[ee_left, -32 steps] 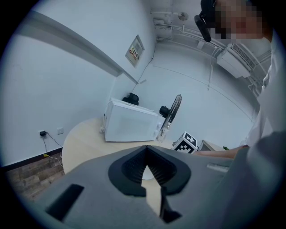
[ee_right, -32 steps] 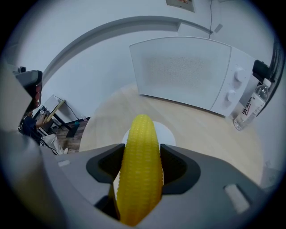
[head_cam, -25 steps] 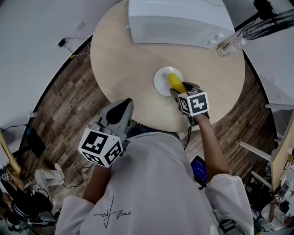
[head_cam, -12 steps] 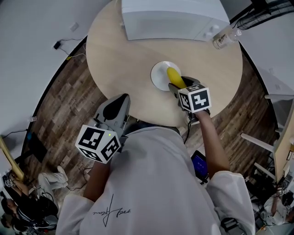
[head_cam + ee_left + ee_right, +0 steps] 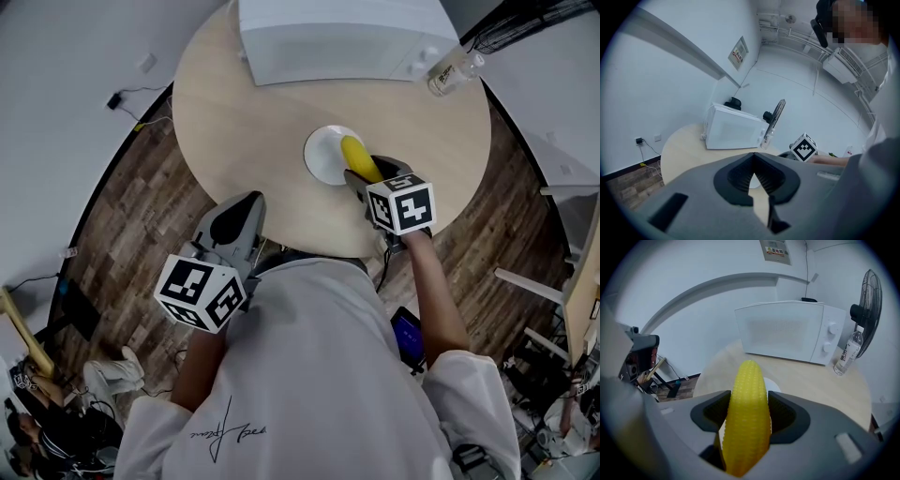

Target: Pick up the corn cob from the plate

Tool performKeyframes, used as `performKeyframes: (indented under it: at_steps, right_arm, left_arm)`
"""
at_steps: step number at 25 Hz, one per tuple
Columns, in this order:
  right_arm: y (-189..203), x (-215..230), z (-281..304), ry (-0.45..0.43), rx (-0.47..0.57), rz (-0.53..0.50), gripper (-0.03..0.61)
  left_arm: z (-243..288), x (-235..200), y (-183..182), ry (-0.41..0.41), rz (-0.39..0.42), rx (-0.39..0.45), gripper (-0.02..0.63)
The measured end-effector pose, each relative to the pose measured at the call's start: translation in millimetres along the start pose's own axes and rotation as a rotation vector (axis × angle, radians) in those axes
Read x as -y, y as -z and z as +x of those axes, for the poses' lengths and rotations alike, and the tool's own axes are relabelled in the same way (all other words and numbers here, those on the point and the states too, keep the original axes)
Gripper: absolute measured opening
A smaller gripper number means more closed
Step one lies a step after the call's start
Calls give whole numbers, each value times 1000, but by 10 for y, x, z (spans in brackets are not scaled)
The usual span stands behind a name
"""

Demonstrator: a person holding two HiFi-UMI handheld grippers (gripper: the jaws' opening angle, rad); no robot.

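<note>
A yellow corn cob [image 5: 746, 411] stands tilted up between the jaws of my right gripper [image 5: 747, 401], which is shut on its lower half. In the head view the corn cob [image 5: 353, 156] lies over the right part of the small white plate [image 5: 322, 153], with the right gripper [image 5: 364, 176] just behind it. Whether the cob still touches the plate cannot be told. My left gripper [image 5: 246, 214] hangs off the table's near edge, shut and holding nothing. The left gripper [image 5: 753, 156] looks over the table toward the plate.
A white microwave [image 5: 337, 37] stands at the back of the round wooden table [image 5: 234, 112]. A clear water bottle [image 5: 452, 67] lies or stands at the back right, and a fan [image 5: 867, 294] is behind it. The floor around is dark wood planks.
My right gripper has kept its hold on the corn cob over the plate. The head view has drifted slightly. The left gripper has hardly moved.
</note>
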State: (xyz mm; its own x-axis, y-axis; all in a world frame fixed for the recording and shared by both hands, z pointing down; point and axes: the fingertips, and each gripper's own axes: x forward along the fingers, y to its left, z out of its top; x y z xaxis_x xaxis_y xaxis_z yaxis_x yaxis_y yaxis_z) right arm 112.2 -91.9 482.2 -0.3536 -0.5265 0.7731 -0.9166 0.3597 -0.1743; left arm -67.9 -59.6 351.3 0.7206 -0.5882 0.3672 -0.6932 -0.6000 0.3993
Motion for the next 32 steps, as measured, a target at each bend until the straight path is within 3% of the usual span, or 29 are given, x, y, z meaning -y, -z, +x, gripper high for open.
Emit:
performKeyframes:
  at_steps: [19, 32]
  right_arm:
    - [41, -79, -425, 19, 109, 82, 264]
    - [94, -35, -733, 93, 208, 166, 264]
  left_arm:
    - [-67, 121, 35, 22, 19, 6, -3]
    - [-85, 168, 77, 36, 13, 11, -2]
